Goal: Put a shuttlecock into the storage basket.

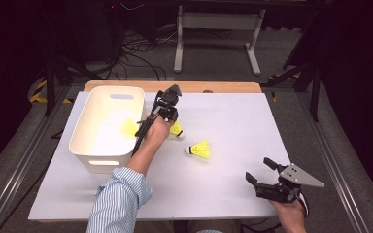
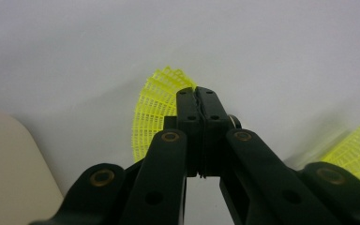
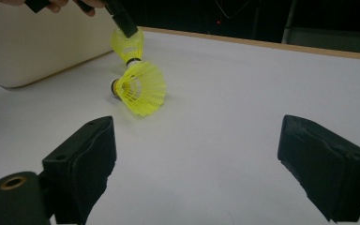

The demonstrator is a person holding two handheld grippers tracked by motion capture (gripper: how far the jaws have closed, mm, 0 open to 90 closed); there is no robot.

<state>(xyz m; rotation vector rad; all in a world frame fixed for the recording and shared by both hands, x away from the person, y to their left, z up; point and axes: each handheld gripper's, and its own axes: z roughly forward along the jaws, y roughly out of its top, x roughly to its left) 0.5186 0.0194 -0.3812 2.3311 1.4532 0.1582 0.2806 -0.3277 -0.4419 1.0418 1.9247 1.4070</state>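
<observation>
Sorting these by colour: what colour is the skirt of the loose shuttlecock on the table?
Bright yellow mesh; the shuttlecock shows best in the right gripper view.

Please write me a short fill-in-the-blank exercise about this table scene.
1. The left tool is shut on a yellow ____.
2. The right tool has its jaws ____.
3. The second shuttlecock lies on the white ____.
4. The bin beside the left hand is ____ in colour.

Missing words: shuttlecock; open; table; white

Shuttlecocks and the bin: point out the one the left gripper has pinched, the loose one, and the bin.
Pinched shuttlecock (image 2: 155,108), left gripper view, on its yellow skirt.
Loose shuttlecock (image 1: 201,149), high view, on its skirt.
White bin (image 1: 80,145), high view, on its near-left rim.
</observation>
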